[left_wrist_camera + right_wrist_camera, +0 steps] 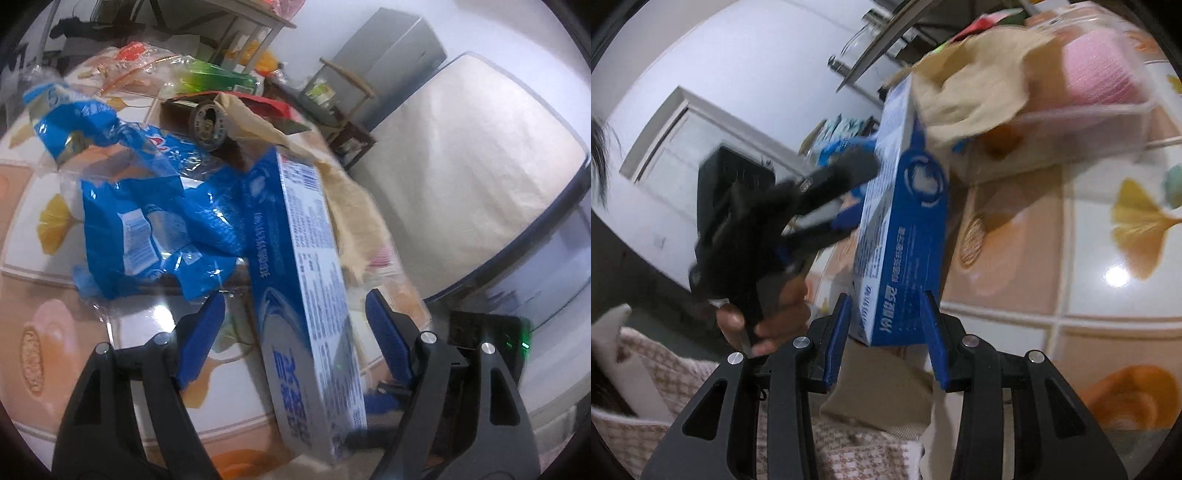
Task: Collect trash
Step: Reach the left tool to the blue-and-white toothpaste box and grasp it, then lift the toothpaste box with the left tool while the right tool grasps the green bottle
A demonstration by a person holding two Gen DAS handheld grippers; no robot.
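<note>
A long blue and white carton (295,258) stands tilted over the table edge. In the left wrist view it runs between the fingers of my left gripper (295,314), with a gap showing on each side of it, so that gripper is open. In the right wrist view my right gripper (886,317) is shut on the carton's (905,229) near end, both blue pads against its sides. The left gripper (862,190) reaches the carton from the left, held by a hand (775,317). A crumpled blue plastic wrapper (155,221) lies on the table beside the carton.
Tan crumpled paper (351,206) lies behind the carton and drapes over a clear container (1108,122) with something pink inside. A dark roll (207,125) and a green bag (214,74) lie farther back on the flower-patterned tabletop (1108,258). A mattress (461,177) leans to the right.
</note>
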